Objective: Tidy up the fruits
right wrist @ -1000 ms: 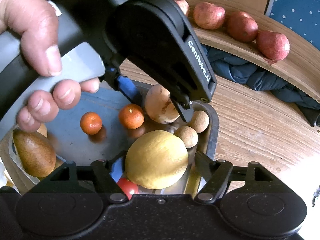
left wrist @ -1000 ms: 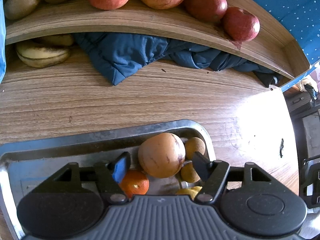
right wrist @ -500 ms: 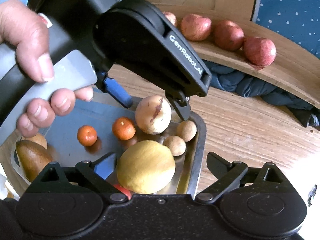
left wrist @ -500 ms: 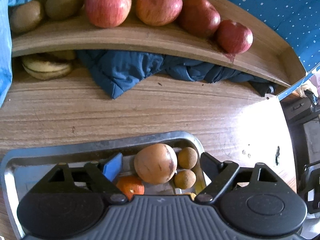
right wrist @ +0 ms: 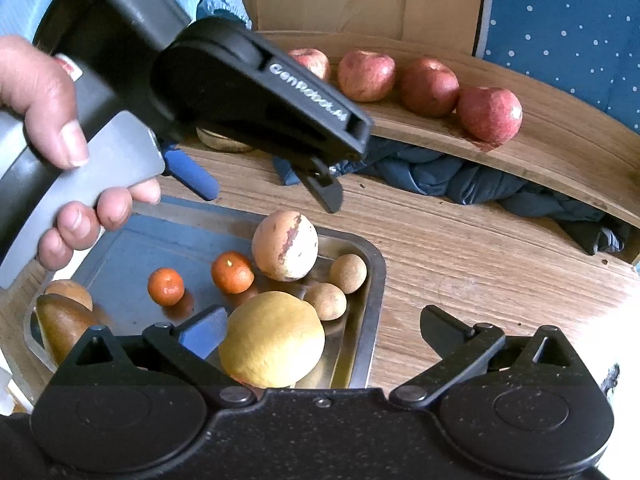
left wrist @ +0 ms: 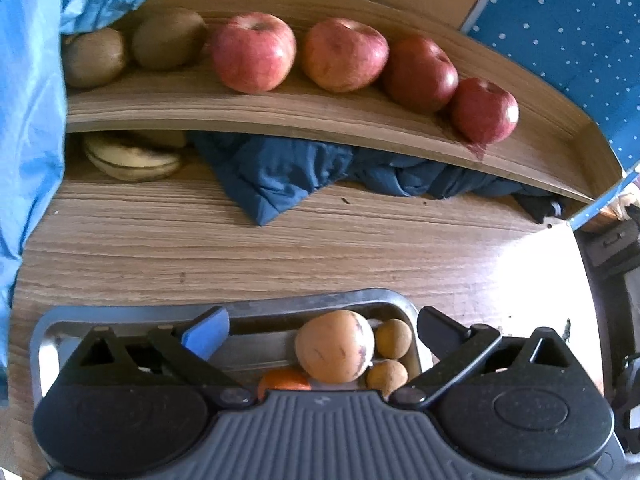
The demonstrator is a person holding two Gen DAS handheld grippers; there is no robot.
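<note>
left tool [left wrist: 322,330] hides orange [left wrist: 285,380] | bananas [left wrist: 134,156] half-hidden under shelf [left wrist: 280,114]

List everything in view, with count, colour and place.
apples: four, red, in a row on the shelf.
kiwis: two, brown, left end of the shelf.
banana: yellowish, under the shelf.
cloth: dark blue, under the shelf.
tray: one, metal, on the table.
lemon: one, yellow, in the tray.
tangerines: two, orange, in the tray.
tan fruit: one large, in the tray.
small brown fruits: two, tray corner.
pear: brown, tray's left.
left hand-held gripper: open, above the tray.
right hand-held gripper: open.
hand: on the left handle.
</note>
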